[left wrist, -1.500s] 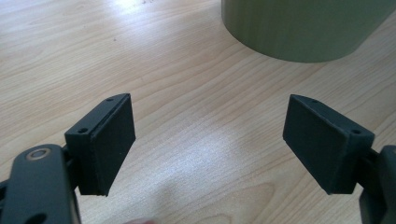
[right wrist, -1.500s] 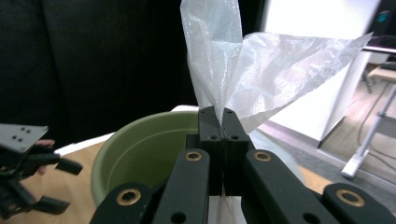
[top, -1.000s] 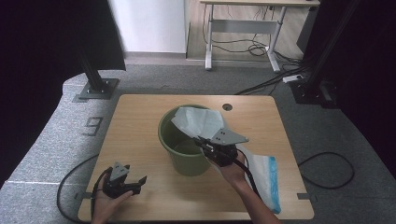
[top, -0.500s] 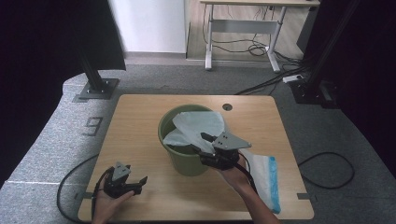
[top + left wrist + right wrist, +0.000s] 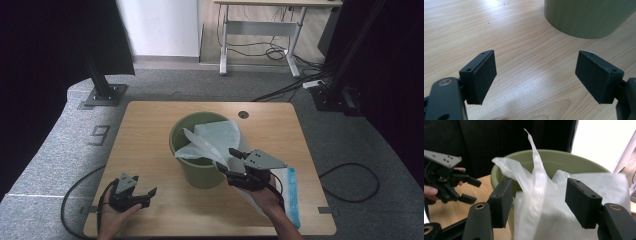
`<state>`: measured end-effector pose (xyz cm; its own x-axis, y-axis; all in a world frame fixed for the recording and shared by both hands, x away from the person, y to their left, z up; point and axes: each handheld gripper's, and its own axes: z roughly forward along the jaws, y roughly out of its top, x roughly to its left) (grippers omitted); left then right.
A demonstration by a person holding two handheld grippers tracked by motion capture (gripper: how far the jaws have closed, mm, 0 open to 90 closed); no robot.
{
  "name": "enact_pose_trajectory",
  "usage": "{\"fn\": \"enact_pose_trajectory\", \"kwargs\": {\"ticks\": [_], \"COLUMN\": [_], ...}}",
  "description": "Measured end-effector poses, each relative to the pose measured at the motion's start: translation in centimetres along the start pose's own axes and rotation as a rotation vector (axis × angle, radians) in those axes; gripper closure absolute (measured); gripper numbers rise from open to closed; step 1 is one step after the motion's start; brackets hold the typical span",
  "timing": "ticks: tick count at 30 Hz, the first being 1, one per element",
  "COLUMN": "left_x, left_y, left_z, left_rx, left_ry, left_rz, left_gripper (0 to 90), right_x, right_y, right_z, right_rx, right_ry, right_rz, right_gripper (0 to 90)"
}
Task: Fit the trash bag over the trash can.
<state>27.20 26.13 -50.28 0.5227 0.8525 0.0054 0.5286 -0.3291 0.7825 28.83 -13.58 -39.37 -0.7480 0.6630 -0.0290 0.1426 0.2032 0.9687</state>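
Right gripper (image 5: 227,161) held at the near-right side of the green bucket (image 5: 200,172), mid-table, forearm coming in from the near edge, wrist tipped up twd the rim. Jaws just been opening, now wide apart w/ the white plastic bag (image 5: 215,137) between them but not pinched; bag drapes over the bucket's rim. Left gripper (image 5: 145,192) resting low by the near-left corner of the table (image 5: 150,125), pointed at the bucket, jaws spread wide, nothing in them.

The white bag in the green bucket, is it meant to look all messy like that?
The white bag looks odd: it sits crumpled in the green bucket, one flap over the rim, not spread around it.
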Motion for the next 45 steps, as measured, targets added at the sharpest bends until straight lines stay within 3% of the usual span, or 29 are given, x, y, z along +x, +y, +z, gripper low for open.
{"fn": "enact_pose_trajectory", "kwargs": {"ticks": [7,16,25,33,37,42,45], "left_x": [-0.1,0.1,-0.9,-1.3,-1.4,-1.4,-1.4], "left_y": [0.0,0.7,1.7,1.9,2.0,2.1,2.4], "left_z": [0.0,-0.8,-0.5,-0.3,-0.2,-0.5,-0.8], "left_rx": [0.008,-0.023,-0.025,-0.024,-0.026,-0.036,-0.056], "left_ry": [-0.005,-0.01,-0.021,-0.025,-0.035,-0.036,-0.029], "left_rz": [0.005,-0.002,0.014,0.007,0.006,0.01,-0.005], "left_gripper": [16.9,16.8,16.5,16.5,16.5,16.6,16.5], "right_x": [-0.3,-0.2,0.1,0.6,0.4,-0.4,-0.9], "right_y": [-2.3,-7.0,-10.8,-12.2,-12.5,-12.7,-12.4], "right_z": [-2.5,-5.3,-5.3,-4.8,-4.4,-4.0,-4.1], "right_rx": [0.005,0.031,0.092,0.136,0.148,0.157,0.129], "right_ry": [-0.02,-0.056,-0.053,-0.061,-0.115,-0.129,-0.137], "right_rz": [0.024,0.058,0.077,0.07,0.078,0.096,0.115], "right_gripper": [37.1,37.0,36.0,34.1,44.3,76.0,86.7]}}
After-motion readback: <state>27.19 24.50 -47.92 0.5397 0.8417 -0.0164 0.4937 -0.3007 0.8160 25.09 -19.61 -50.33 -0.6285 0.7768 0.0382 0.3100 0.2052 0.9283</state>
